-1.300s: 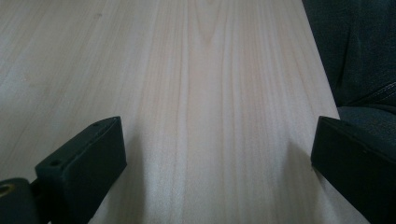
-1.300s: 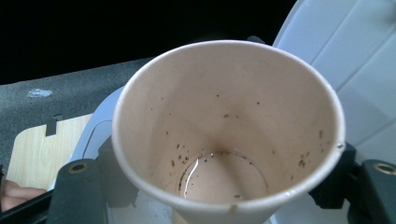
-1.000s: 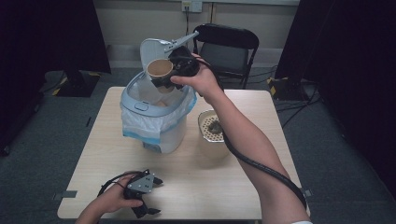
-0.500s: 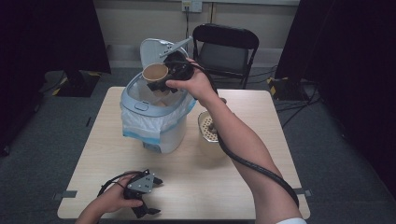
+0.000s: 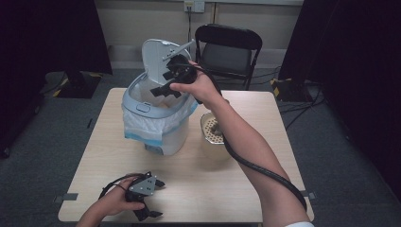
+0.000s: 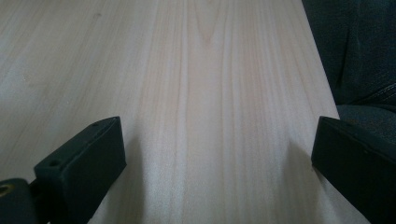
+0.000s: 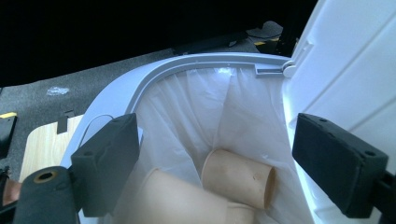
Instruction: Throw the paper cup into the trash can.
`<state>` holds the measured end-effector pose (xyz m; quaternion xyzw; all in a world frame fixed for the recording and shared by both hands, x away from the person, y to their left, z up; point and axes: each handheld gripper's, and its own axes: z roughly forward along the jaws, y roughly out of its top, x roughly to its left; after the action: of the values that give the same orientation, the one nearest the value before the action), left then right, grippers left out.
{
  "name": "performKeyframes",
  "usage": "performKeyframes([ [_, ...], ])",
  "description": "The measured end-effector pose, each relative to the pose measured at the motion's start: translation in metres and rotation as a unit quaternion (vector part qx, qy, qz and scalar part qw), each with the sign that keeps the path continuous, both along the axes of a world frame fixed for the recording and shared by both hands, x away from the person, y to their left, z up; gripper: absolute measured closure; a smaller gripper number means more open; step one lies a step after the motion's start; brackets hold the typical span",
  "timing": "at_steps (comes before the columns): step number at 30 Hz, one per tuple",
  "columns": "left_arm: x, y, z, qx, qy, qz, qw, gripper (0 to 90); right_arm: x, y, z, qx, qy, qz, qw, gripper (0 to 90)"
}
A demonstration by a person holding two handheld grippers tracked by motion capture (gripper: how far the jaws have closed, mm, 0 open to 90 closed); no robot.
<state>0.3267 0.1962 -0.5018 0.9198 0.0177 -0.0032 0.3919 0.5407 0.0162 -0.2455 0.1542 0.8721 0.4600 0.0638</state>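
Observation:
A white lidded bin [image 5: 158, 124] with a white liner stands on the table, and its lid [image 5: 158, 57] is tipped up at the back. My right gripper [image 5: 162, 83] hovers over the bin's mouth. Its jaws have just been opening and now stand wide with nothing between them. Below my right gripper [image 7: 218, 140], tan paper cups [image 7: 239, 179] lie on their sides inside the liner [image 7: 205, 100]. My left gripper [image 5: 157, 198] rests at the table's front edge. Seen from the left gripper [image 6: 217, 144], the jaws stand open over bare wood.
A pale round container [image 5: 213, 135] with something dark inside stands on the wooden table [image 5: 246, 106] just right of the bin. A black folding chair [image 5: 229, 49] stands behind the table. The right gripper's cable [image 5: 257, 168] trails along the forearm.
The brown paper cup held over the bin by the right gripper has left its jaws, which now stand open. The right hand shifted slightly toward the bin. The left gripper has not moved.

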Motion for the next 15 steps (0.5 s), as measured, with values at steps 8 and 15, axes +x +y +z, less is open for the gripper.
performKeyframes([
  [8, 0.000, 0.000, 0.000, 0.000, 0.000, 0.000, 1.0000, 2.3, -0.005, -0.016, 0.002, 0.010, -0.002, -0.002, 0.9999, 14.4],
  [15, 0.000, 0.000, 0.000, 0.001, -0.002, 0.000, 1.0000, 2.2, -0.012, -0.032, 0.003, 0.011, -0.001, -0.005, 0.9999, 14.4],
])
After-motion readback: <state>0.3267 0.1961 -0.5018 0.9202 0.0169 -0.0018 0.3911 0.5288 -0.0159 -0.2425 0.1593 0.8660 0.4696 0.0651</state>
